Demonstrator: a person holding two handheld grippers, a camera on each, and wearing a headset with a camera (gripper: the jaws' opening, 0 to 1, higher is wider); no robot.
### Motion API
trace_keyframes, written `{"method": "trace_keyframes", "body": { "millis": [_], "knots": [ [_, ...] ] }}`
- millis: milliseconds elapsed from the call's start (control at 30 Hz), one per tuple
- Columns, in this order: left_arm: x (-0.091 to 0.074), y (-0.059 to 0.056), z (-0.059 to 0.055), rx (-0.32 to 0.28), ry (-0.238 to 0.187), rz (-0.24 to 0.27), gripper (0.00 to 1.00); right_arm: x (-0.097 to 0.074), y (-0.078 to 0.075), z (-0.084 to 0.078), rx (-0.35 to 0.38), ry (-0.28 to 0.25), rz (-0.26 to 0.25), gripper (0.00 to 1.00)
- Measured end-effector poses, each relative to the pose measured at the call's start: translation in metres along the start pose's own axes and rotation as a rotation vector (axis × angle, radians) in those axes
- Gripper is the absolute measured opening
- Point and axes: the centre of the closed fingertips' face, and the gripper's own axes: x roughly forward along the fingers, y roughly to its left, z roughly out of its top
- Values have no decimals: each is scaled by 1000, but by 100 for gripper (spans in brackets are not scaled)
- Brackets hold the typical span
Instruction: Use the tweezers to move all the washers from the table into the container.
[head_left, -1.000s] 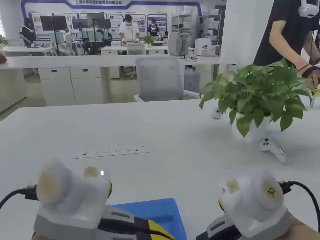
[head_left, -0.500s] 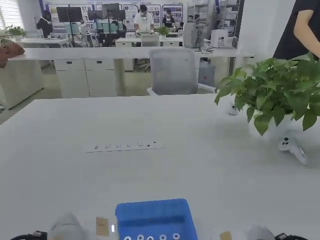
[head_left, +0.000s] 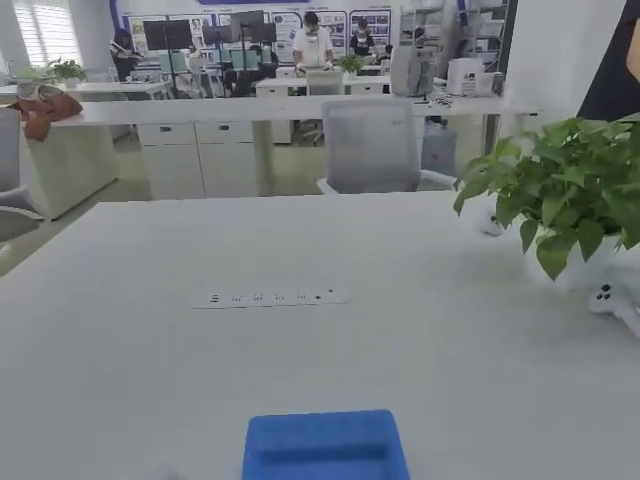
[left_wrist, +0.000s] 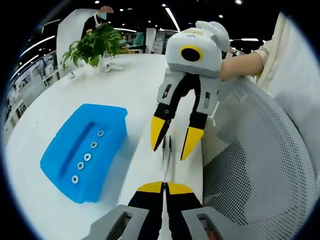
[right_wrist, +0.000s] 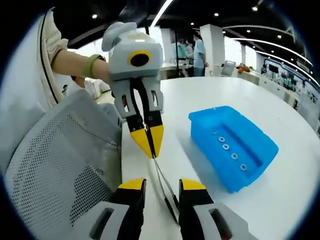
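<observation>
Head view: the container (head_left: 320, 428) sits on the table (head_left: 450, 330), low in the picture.

Left gripper view: my left gripper (left_wrist: 165, 186) is clamped on the tweezers (left_wrist: 167, 155). Their far end lies between the spread jaws of my right gripper (left_wrist: 171, 149). Five washers (left_wrist: 87, 156) lie in a row in the container.

Right gripper view: my right jaws stand apart around the tweezers, and the left pinches their far end. The washers are in the container.

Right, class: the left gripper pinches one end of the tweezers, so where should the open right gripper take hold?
Probably on the free stretch of the tweezers beyond the shut tips of the left gripper. Come in end-on, as the right gripper is now lined up, one jaw either side of the thin arms, so closing presses them together.
</observation>
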Motion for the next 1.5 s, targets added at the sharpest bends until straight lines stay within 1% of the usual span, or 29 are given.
{"method": "trace_keyframes", "body": {
  "millis": [67, 100, 167, 200, 267, 300, 400, 433, 467, 533, 633, 667, 733, 767, 800, 900, 967, 1033, 1067, 1167, 1200, 1267, 1300, 1333, 1367, 1400, 1433, 1467, 1500],
  "knots": [
    [2, 0, -2, 13, 29, 2, 0, -9, 1, 1, 3, -17, -19, 26],
    [2, 1, -3, 27, 41, 7, 0, -16, 2, -1, 4, -13, -35, 27],
    [4, 2, -5, 29, 64, 9, 0, -26, 0, -7, -5, 4, -70, 29],
    [4, 2, -6, 35, 84, 10, 0, -33, 2, -12, -8, 28, -83, 32],
    [6, 4, -8, 42, 113, 14, 0, -42, 3, -17, 9, 36, -113, 38],
    [8, 5, -10, 37, 130, 12, 0, -51, 2, -18, 25, 15, -153, 42],
    [10, 4, -12, 34, 161, 5, 0, -65, 4, -14, 68, -11, -175, 47],
    [12, 4, -13, 42, 168, 8, 0, -71, 4, -10, 50, -37, -183, 49],
    [12, 4, -14, 43, 178, 6, 0, -75, 5, -8, 44, -43, -184, 52],
    [13, 4, -17, 44, 201, 5, 0, -82, 5, -10, 41, -38, -194, 55],
    [13, 6, -22, 53, 236, 16, 0, -94, 1, -11, 35, -45, -230, 56],
    [13, 6, -23, 50, 249, 16, 0, -99, -1, -11, 41, -64, -251, 57],
    [11, 6, -27, 66, 276, 7, 0, -102, -2, -14, 63, -84, -258, 58],
    [11, 6, -27, 60, 278, 5, 0, -102, -2, -17, 70, -81, -257, 59],
    [9, 5, -29, 49, 292, -4, 0, -103, -2, -20, 73, -79, -259, 59],
    [5, 9, -33, 93, 339, 8, 0, -102, -2, -27, 107, -94, -273, 61],
    [4, 8, -34, 85, 341, 9, 0, -101, 0, -30, 111, -100, -280, 64],
    [0, 10, -30, 29, 299, 34, 0, -100, -2, -33, 120, -92, -289, 65],
    [-2, 10, -27, -3, 264, 52, 2, -99, -3, -34, 125, -92, -293, 66],
    [-14, 12, -25, -80, 175, 104, 12, -99, -5, -32, 119, -97, -306, 68],
    [-21, 13, -25, -116, 137, 138, 15, -100, -6, -30, 117, -104, -312, 68],
    [-32, 14, -26, -168, 77, 184, 21, -100, -9, -29, 128, -121, -324, 70],
    [-39, 14, -27, -201, 33, 220, 24, -101, -12, -28, 141, -133, -336, 71],
    [-45, 14, -28, -227, 4, 247, 27, -103, -14, -28, 148, -141, -346, 73],
    [-53, 15, -30, -261, -45, 290, 31, -105, -18, -26, 161, -159, -367, 74],
    [-59, 16, -30, -289, -81, 328, 35, -107, -20, -25, 169, -178, -381, 75],
    [-68, 17, -31, -329, -140, 374, 43, -111, -24, -22, 185, -206, -403, 76],
    [-73, 17, -32, -354, -172, 406, 48, -114, -27, -21, 194, -222, -418, 77],
    [-83, 18, -34, -398, -223, 461, 52, -118, -31, -19, 200, -246, -438, 78]
  ]
}}
